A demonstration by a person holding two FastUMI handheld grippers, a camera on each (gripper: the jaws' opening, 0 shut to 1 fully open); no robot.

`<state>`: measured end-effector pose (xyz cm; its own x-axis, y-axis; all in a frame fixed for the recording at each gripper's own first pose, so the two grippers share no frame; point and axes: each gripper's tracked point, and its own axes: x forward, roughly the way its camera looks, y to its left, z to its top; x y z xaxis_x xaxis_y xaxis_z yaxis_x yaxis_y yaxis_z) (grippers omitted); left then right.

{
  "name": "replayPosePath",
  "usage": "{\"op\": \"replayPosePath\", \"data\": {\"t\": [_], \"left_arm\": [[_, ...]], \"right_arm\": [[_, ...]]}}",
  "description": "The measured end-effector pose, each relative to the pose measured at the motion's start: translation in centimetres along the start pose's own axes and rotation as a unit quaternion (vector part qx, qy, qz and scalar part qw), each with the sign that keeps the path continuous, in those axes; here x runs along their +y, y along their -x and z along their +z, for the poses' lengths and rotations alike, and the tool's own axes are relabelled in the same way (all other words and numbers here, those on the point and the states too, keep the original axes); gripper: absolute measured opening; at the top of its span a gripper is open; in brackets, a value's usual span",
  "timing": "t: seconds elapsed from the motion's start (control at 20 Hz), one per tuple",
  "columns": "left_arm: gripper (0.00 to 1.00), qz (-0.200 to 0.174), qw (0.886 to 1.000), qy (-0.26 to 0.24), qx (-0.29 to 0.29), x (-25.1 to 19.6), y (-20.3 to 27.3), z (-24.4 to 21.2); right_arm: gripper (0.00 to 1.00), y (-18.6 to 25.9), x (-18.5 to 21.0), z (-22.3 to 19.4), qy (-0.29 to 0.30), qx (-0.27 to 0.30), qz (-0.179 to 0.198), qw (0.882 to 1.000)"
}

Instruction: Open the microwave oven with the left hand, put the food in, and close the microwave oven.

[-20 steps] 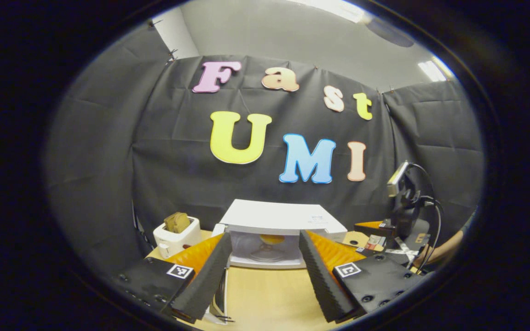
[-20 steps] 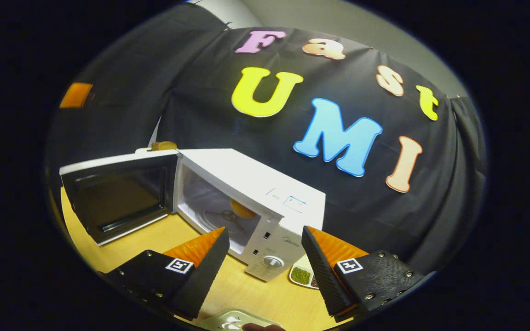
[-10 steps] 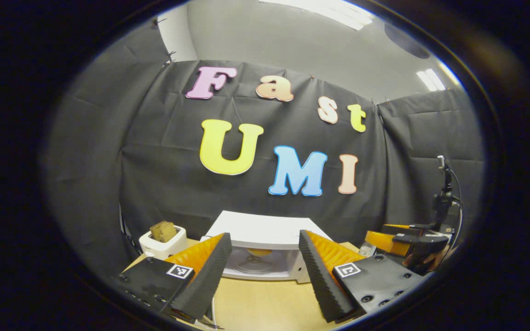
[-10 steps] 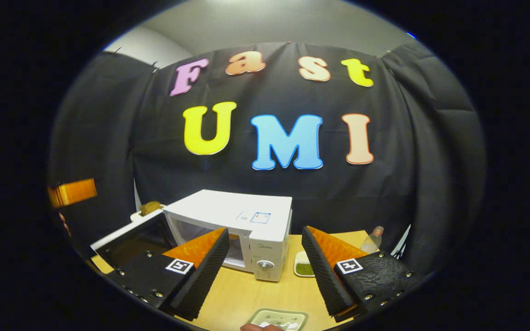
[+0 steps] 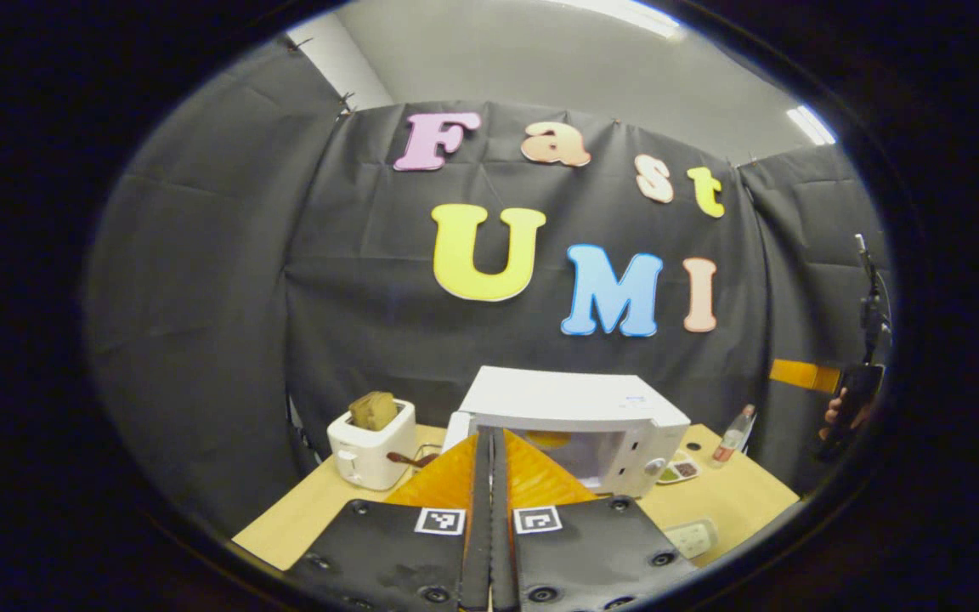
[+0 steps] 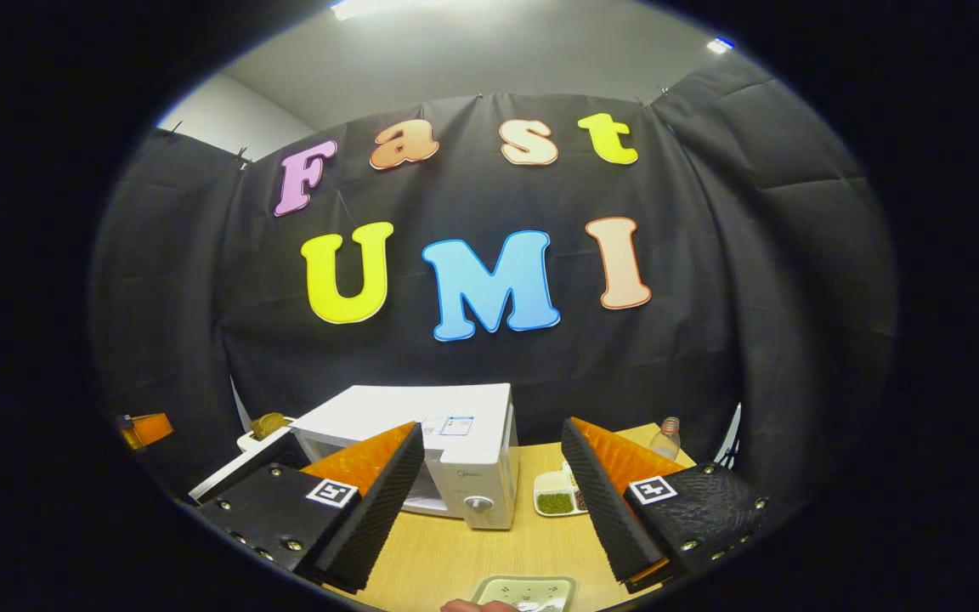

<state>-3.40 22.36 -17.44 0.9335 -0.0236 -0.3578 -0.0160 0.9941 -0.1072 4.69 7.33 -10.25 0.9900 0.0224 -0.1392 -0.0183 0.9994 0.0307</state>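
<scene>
pressing flat against each other with nothing between them, the two foam-faced fingers of the left gripper [image 5: 490, 510] sit clenched at the bottom of the left gripper view. just beyond their orange backs stands the white microwave oven [image 5: 579, 416] on the wooden table [image 5: 302, 514], its door swung away so the lit cavity shows, and inside it an orange-yellow piece of food [image 5: 549, 439] lies toward the back. left of the oven stands a white toaster [image 5: 370, 442] with brown bread [image 5: 373, 410] sticking up from its slots. right of the oven lies a small divided dish [image 5: 678, 470], then a clear bottle [image 5: 733, 435] near the table's far corner, and a pale tray [image 5: 693, 537] nearer the camera. at the far right edge a hand [image 5: 838, 412] grips a dark handle with an orange part beside it.

in the right gripper view the right gripper [image 6: 489, 501] is released, its ribbed fingers spread wide apart and grasping nothing. between them, farther off, the microwave oven [image 6: 447, 433] shows its control side with a round knob, and its dark door [image 6: 239, 463] hangs open to the left. the toaster's bread [image 6: 268, 424] peeks out behind the door. the divided dish [image 6: 556, 497] with green contents sits just right of the oven, the bottle [image 6: 666, 439] stands behind it, and the pale tray [image 6: 523, 591] lies at the near table edge with a fingertip touching its rim.
</scene>
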Motion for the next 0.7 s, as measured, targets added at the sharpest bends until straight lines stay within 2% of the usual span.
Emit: {"op": "replayPosePath", "data": {"t": [0.1,0.3,0.55,0.7], "left_arm": [[0.05,0.031,0.998,-0.031,0.042,3.4,1.1,-3.3],[0.07,0.078,0.99,-0.044,0.106,9.4,3.7,-8.9],[0.07,0.063,0.988,-0.036,0.133,9.7,4.4,-11.8],[0.07,0.035,0.989,-0.035,0.141,7.6,3.8,-12.3]], "right_arm": [[1.0,0.2,0.9,0.0,0.005,0.001,0.011,1.0],[1.0,0.6,1.1,0.3,0.021,-0.006,0.017,1.0],[1.0,0.7,1.7,0.4,0.023,-0.006,0.025,0.999],[1.0,0.8,1.8,0.4,0.027,-0.008,0.028,0.999]]}}
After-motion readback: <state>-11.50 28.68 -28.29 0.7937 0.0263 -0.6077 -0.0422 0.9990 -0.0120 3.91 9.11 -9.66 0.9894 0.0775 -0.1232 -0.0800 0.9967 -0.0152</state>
